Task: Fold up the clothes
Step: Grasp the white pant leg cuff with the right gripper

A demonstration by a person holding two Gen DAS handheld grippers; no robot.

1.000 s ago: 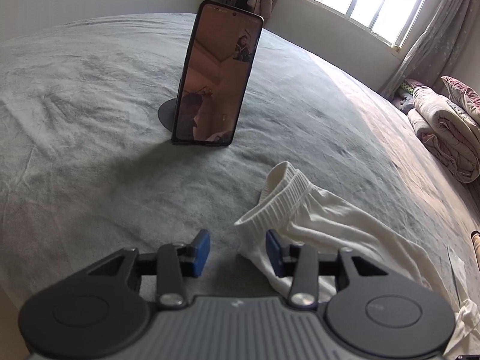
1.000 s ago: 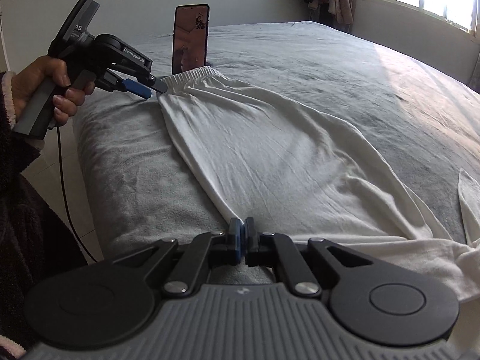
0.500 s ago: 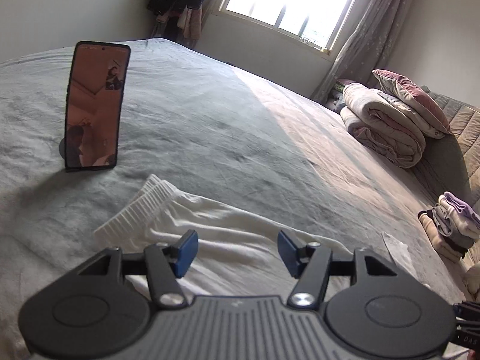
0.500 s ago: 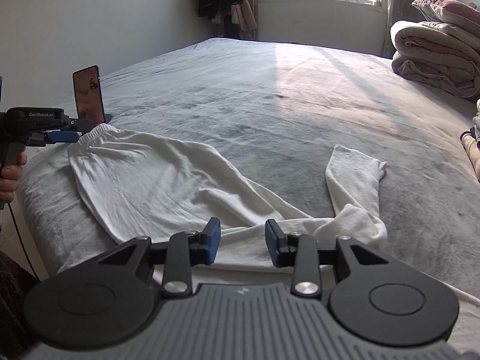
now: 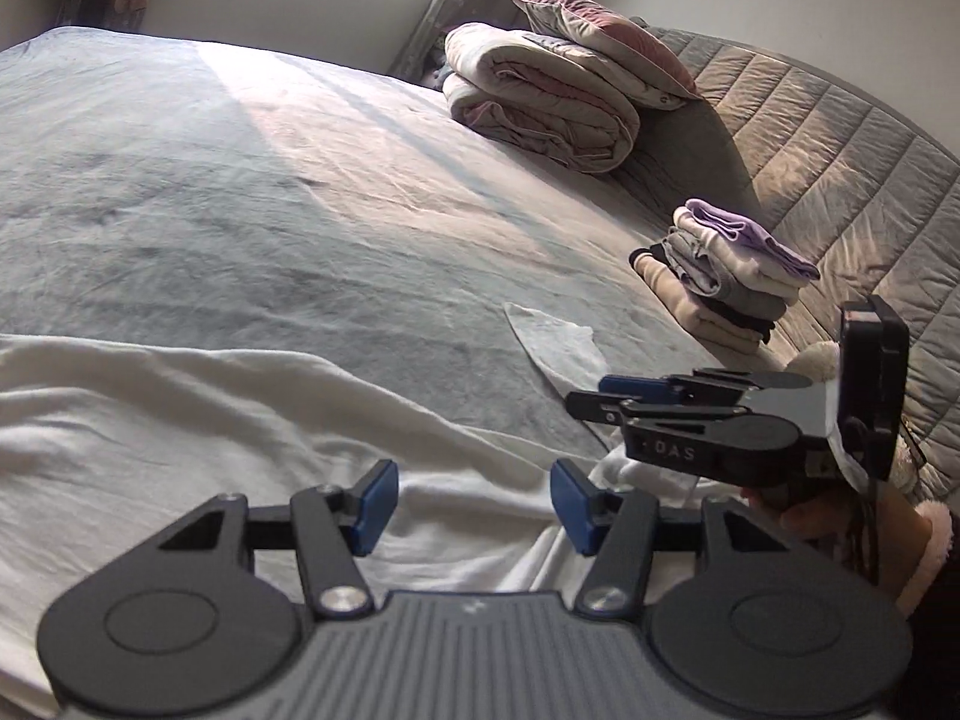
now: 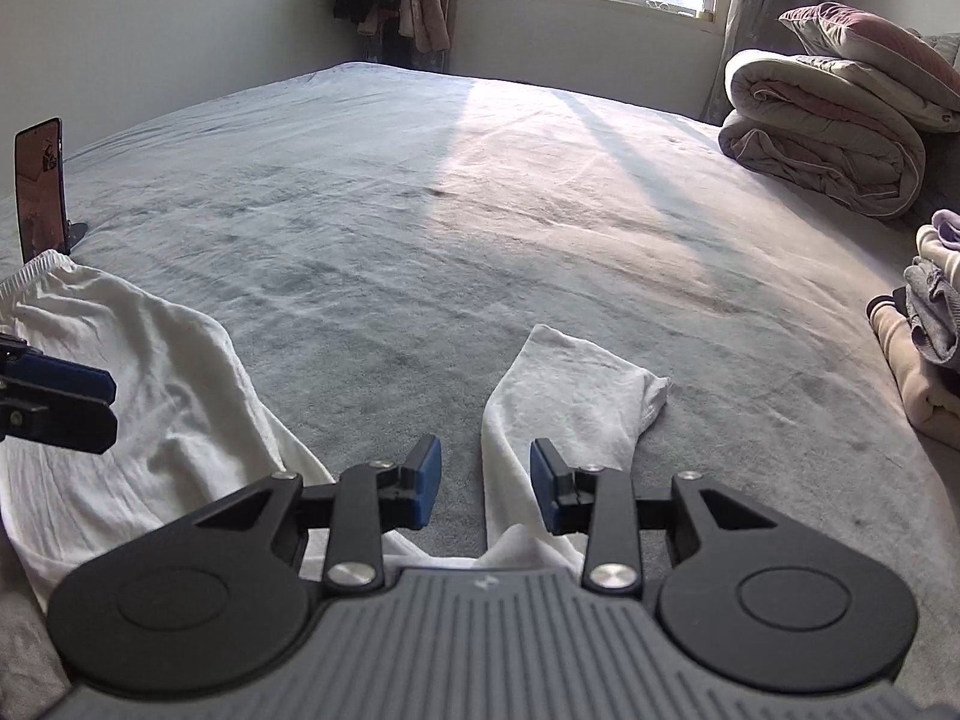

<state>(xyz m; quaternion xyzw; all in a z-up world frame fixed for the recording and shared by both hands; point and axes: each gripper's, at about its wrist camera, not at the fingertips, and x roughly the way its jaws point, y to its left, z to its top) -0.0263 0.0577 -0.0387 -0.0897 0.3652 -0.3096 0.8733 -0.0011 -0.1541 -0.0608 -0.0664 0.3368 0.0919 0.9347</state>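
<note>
Trousers [image 6: 150,396] on bed [image 6: 480,210] (phone [image 6: 39,186] behind waistband), folded stack [image 6: 930,324] rightward

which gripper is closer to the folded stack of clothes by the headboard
Right. The right gripper hovers beside the clothes stack; the left gripper sits farther back over the white pants.

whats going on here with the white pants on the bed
A person is holding a two-finger gripper in each hand over a pair of white cotton trousers spread on a grey blanket-covered bed. Both the left gripper and the right gripper are open and hold nothing. The right one hovers over the leg end, which is bent back on the bed; the left is over the middle of the trousers. A stack of folded clothes sits near the quilted headboard. No fold is visible yet.
</note>
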